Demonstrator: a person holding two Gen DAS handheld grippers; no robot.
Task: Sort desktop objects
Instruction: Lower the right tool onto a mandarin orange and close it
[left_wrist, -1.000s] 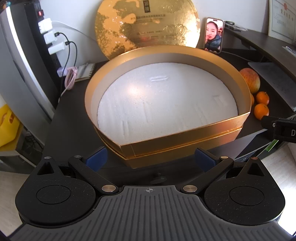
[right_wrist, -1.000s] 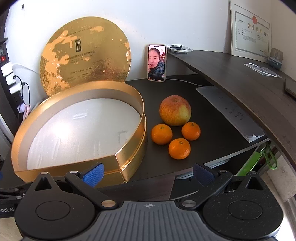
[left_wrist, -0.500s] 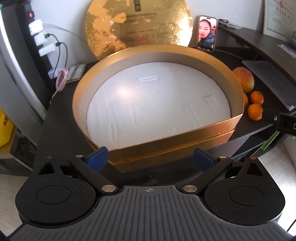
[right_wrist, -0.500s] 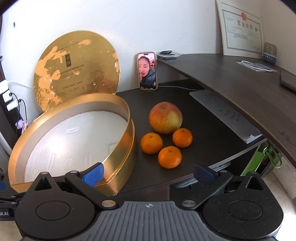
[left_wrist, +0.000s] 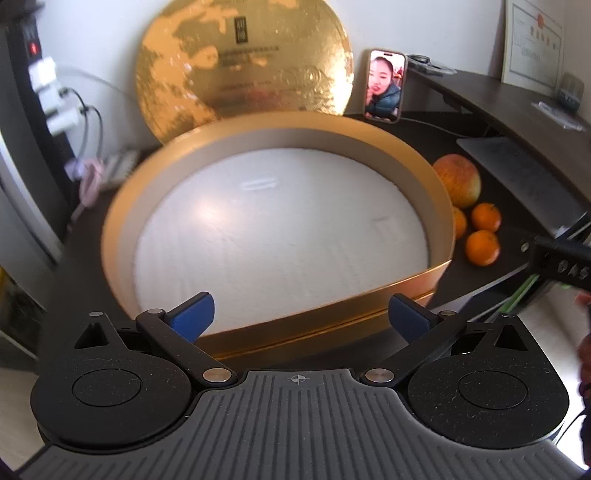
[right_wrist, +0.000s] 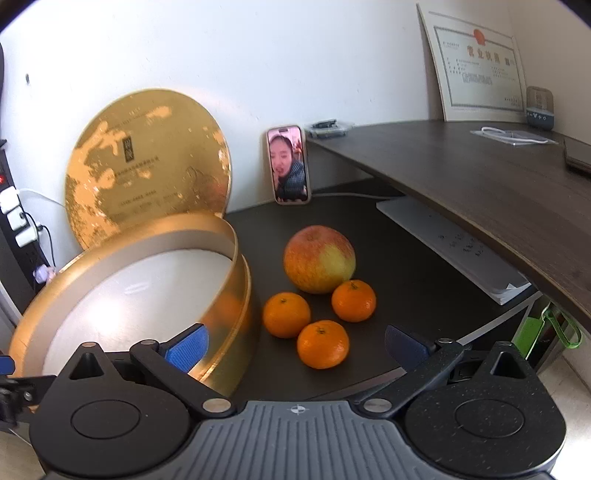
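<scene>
A round gold box (left_wrist: 441, 206) with a white foam floor lies open on the dark desk; its near rim (right_wrist: 242, 280) also shows in the right wrist view. Its gold lid (left_wrist: 243, 59) leans on the wall behind. To the box's right sit an apple (right_wrist: 319, 258) and three tangerines (right_wrist: 323, 343); the same apple (left_wrist: 458, 181) appears in the left wrist view. My left gripper (left_wrist: 301, 317) is open above the box's front wall, holding nothing. My right gripper (right_wrist: 295, 343) is open, near the closest tangerine, with empty fingers.
A phone (right_wrist: 288, 164) stands lit against the wall. A white keyboard (right_wrist: 454, 247) lies under a raised dark shelf (right_wrist: 480, 173) on the right. A power strip with plugs (left_wrist: 48, 96) hangs at the left. A framed certificate (right_wrist: 476, 70) leans on the wall.
The left gripper has moved forward, so its fingertips now overlap the box's front wall. The right gripper has dropped lower and closer to the fruit. Both stay open.
</scene>
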